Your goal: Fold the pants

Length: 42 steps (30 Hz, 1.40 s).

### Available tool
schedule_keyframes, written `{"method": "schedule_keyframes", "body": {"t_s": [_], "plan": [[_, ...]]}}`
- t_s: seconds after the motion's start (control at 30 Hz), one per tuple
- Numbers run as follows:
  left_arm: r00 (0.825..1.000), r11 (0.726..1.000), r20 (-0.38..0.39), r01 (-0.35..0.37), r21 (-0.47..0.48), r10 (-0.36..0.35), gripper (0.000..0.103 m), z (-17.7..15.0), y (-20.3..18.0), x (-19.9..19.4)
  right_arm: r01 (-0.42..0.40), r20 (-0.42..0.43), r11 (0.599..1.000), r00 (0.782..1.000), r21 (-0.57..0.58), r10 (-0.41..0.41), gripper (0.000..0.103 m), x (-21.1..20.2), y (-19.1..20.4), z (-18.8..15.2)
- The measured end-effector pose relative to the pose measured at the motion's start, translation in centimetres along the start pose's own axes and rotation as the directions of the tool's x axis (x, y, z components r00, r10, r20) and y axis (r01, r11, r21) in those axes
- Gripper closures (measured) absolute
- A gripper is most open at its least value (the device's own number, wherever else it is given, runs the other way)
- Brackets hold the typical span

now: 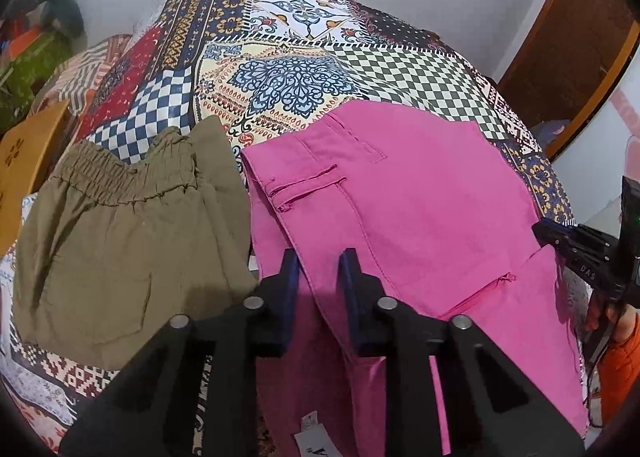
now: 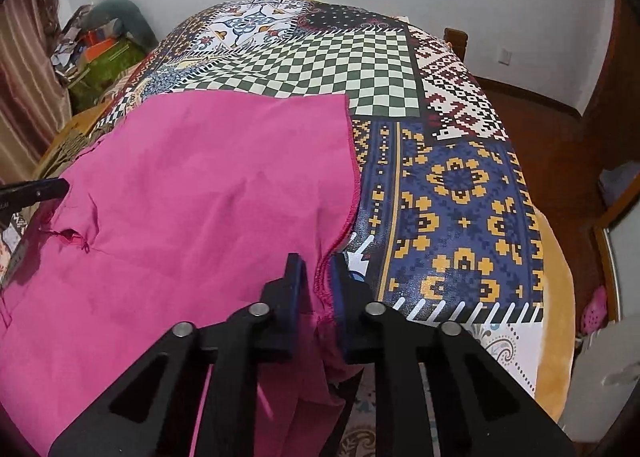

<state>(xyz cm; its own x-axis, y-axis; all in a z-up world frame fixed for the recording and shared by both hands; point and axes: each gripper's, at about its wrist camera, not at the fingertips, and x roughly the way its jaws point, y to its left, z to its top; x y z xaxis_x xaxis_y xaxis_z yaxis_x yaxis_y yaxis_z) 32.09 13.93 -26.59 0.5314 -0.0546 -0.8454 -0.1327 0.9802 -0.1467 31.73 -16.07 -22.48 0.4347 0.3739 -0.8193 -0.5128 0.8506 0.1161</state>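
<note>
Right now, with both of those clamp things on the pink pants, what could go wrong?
The right hand-held gripper pinches only the hem edge of the pink pants, so the cloth might slip out. Part of the pants hangs over the near edge of the table, and its weight could drag the pants off. The olive pants lie right beside them, so a sweeping fold may catch them.

- My left gripper (image 1: 319,271) points forward and down, its fingers (image 1: 290,277) parted with pink pants (image 1: 400,209) between them.
- My right gripper (image 2: 317,277) angles the same way, fingers (image 2: 295,281) closed in on the pants' hem.
- My right hand (image 1: 614,321) grips its handle, orange sleeve showing.
</note>
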Motion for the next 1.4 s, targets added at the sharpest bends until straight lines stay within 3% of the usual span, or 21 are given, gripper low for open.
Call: {"method": "schedule_keyframes", "body": {"t_s": [0.2, 0.43, 0.67, 0.77, 0.9, 0.97, 1.17, 1.4], "plan": [[1.0, 1.0, 0.027, -0.006, 0.021, 0.005, 0.095, 0.5, -0.2, -0.5, 0.045, -0.007, 0.998, 0.999, -0.048, -0.045, 0.094, 0.0, 0.5, -0.2], [0.999, 0.998, -0.01, -0.031, 0.049, 0.032, 0.095, 1.1, -0.6, 0.9, 0.032, -0.032, 0.999, 0.999, 0.0, -0.032, 0.094, -0.2, -0.7, -0.6], [0.999, 0.995, -0.019, -0.037, 0.097, 0.039, 0.093, 1.1, -1.3, -1.0, 0.015, -0.044, 0.999, 0.999, 0.052, -0.013, 0.09, -1.5, -1.3, 0.5], [0.999, 0.994, 0.007, -0.042, 0.104, 0.041, 0.088, 1.6, -1.4, -2.3, -0.002, -0.02, 0.997, 1.0, 0.073, 0.004, 0.086, -2.6, -1.5, 1.3], [0.998, 0.993, 0.05, -0.048, 0.108, 0.042, 0.072, 2.8, -1.3, -3.9, -0.003, 0.054, 0.998, 0.999, 0.058, 0.0, 0.065, -4.4, -1.1, 2.8], [0.996, 0.992, 0.071, -0.057, 0.109, 0.049, 0.068, 3.6, -1.2, -4.5, 0.004, 0.091, 0.999, 0.996, 0.036, -0.007, 0.062, -5.2, -0.8, 3.7], [0.993, 0.994, 0.102, -0.068, 0.088, 0.059, 0.054, 6.0, 0.1, -4.8, 0.006, 0.133, 1.0, 0.991, 0.023, -0.009, 0.061, -5.3, -0.5, 6.4], [0.996, 0.996, 0.042, -0.076, 0.054, 0.074, 0.054, 7.4, 2.2, -1.0, 0.011, 0.132, 1.0, 0.991, 0.019, -0.013, 0.061, -3.4, -1.1, 8.1]]}}
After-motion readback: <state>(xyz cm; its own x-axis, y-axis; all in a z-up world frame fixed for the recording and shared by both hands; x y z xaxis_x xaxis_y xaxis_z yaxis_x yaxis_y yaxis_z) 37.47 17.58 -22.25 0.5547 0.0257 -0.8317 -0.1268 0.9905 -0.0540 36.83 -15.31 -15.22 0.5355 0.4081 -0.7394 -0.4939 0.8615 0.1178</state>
